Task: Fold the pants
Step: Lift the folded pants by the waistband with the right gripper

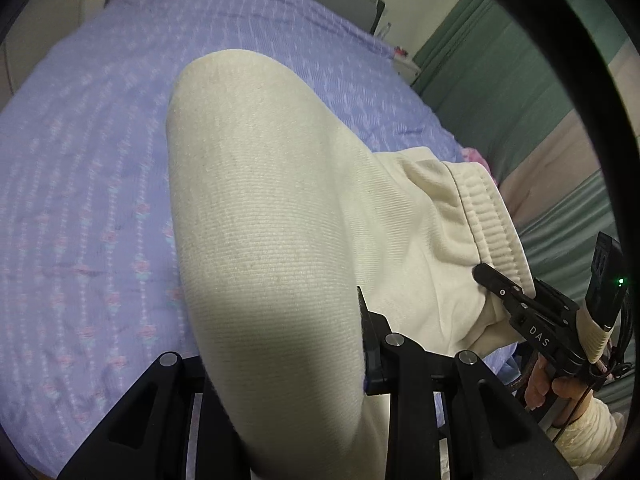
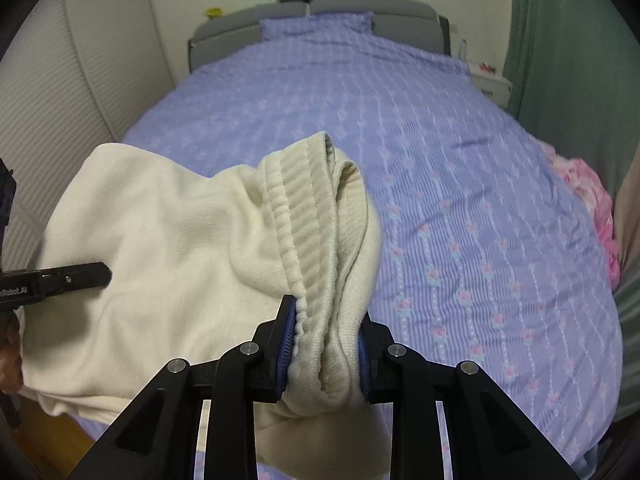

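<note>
Here, my right gripper [image 2: 325,354] clamps pants [image 2: 168,248] waistband; left gripper [image 1: 304,360] grips pants too. "DAS" lower right, "Robot.AI" left edge.

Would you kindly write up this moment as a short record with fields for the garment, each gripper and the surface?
garment: cream pants, held up off the bed
left gripper: shut on the pants fabric
right gripper: shut on the bunched ribbed waistband
surface: bed with purple floral cover
far end: grey headboard
fold: not yet made
</note>
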